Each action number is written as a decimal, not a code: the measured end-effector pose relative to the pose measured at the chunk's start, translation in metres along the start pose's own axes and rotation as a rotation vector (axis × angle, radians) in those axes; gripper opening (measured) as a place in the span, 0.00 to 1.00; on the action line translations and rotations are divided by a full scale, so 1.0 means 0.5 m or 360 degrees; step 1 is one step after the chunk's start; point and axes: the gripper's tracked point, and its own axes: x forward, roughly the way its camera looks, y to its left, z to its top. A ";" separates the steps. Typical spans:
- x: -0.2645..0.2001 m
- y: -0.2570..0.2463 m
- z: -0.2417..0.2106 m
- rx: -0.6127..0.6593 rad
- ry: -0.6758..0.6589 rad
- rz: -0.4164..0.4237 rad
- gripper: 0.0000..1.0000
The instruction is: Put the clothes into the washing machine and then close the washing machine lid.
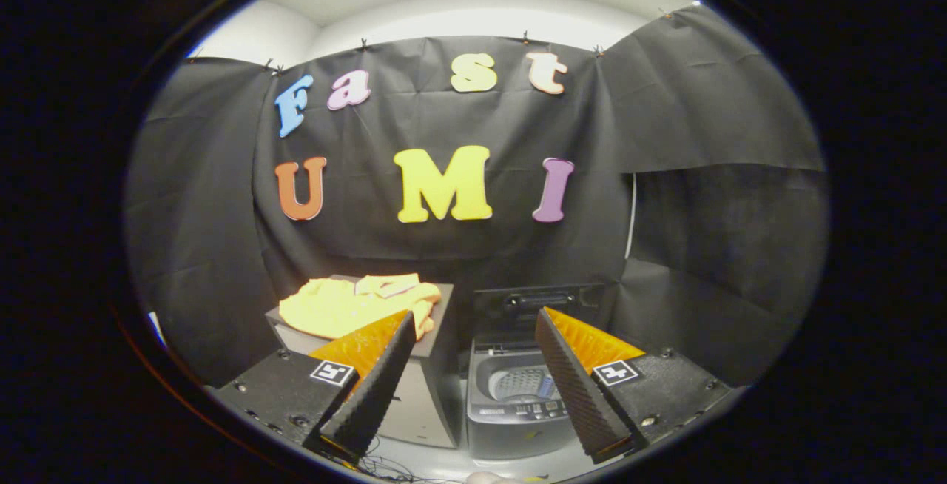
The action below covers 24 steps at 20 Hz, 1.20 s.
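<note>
Black cloth walls close in the booth on three sides, with a pale ceiling above them. Against the back cloth stands a low box-like stand (433, 354) with a dark top and pale sides. Yellow clothes (348, 306) lie crumpled in a heap on that top, covering most of it and reaching its front edge; a folded piece with a pinkish patch sits at the heap's rear.

Just beside the stand, on its right, stands a small grey washing machine (510, 410). Its lid (536, 305) is raised and stands upright at the rear, against the cloth, so the drum opening shows; a row of buttons runs along the front edge of the machine's top.

A gripper (473, 328) hangs level in the air, short of both things and looking slightly down on them. Its fingers are spread wide with nothing between them. One fingertip (399, 325) overlaps the front right corner of the clothes heap, the other lies over the washing machine's rear right. Whether either touches anything cannot be told.
</note>
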 end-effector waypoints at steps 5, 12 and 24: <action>0.151 0.099 0.058 -0.0009 0.0024 0.0129 1.00; 0.331 0.285 0.065 -0.0036 0.0160 0.0283 1.00; 0.570 0.451 -0.124 -0.0021 0.0592 0.0214 1.00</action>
